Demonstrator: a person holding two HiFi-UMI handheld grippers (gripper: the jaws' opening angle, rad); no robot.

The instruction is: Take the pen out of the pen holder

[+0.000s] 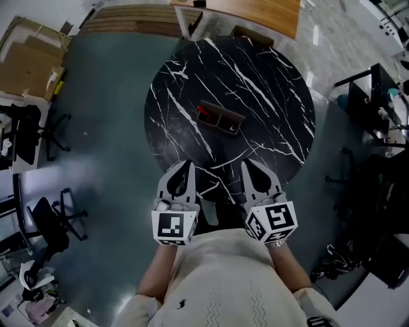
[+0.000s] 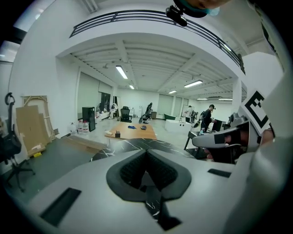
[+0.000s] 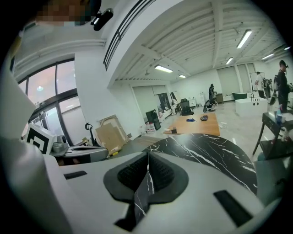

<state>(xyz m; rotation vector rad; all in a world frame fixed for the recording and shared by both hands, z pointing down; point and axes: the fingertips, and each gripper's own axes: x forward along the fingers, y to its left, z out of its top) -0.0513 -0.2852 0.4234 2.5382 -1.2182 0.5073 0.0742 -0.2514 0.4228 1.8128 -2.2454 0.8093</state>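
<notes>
The head view shows a dark brown pen holder (image 1: 221, 119) lying near the middle of the round black marble table (image 1: 268, 83). A red pen (image 1: 203, 112) shows in its left compartment. My left gripper (image 1: 186, 165) and right gripper (image 1: 246, 165) hover side by side over the table's near edge, short of the holder. Both are shut, with nothing between the jaws. In the left gripper view the left gripper (image 2: 146, 151) has its tips touching, and so does the right gripper (image 3: 147, 153) in its own view. Neither gripper view shows the holder.
Black office chairs (image 1: 51, 220) stand on the grey floor at the left. Flat cardboard (image 1: 29, 60) lies at the far left. A wooden table (image 1: 255, 13) sits beyond the marble one. Dark desks with equipment (image 1: 377, 102) line the right side.
</notes>
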